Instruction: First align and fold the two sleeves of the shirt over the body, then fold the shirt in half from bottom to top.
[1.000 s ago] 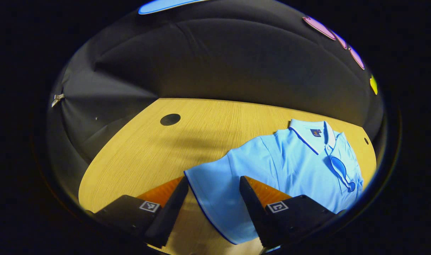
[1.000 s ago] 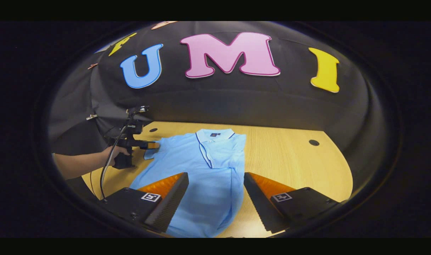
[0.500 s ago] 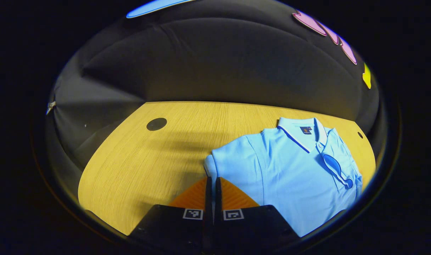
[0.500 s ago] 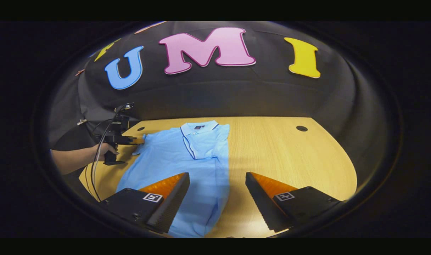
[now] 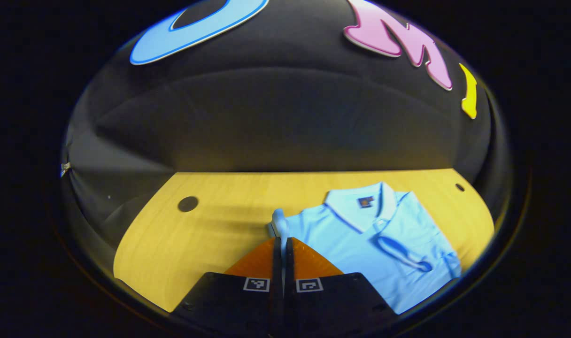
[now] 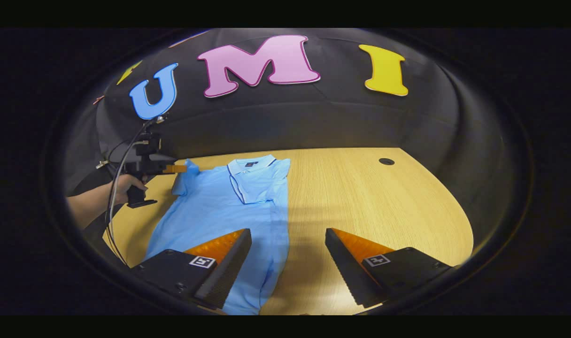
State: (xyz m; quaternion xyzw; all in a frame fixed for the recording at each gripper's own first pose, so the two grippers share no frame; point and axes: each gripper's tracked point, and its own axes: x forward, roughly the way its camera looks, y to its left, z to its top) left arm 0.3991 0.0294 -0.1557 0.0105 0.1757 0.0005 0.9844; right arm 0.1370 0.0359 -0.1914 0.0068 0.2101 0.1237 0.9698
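A light blue polo shirt (image 6: 219,206) lies face up on the wooden table (image 6: 384,211), collar (image 6: 250,164) toward the far wall. One sleeve (image 6: 271,180) lies folded across the chest. My left gripper (image 5: 281,240) is shut on the other sleeve (image 5: 278,223) and holds its edge up off the table. From the right gripper view, that left gripper (image 6: 173,168) hovers at the shirt's far left shoulder, held by a hand (image 6: 121,185). My right gripper (image 6: 288,232) is open above the shirt's lower right edge, with nothing between its fingers.
The table has a round dark hole (image 5: 188,203) left of the shirt and another hole (image 6: 386,161) at the far right. A cable (image 6: 114,197) hangs from the left gripper. Black cloth walls close the table's back and sides.
My left gripper went from open around the sleeve's edge to shut on it, then lifted it. The right gripper stayed open and drifted slightly right of the shirt.
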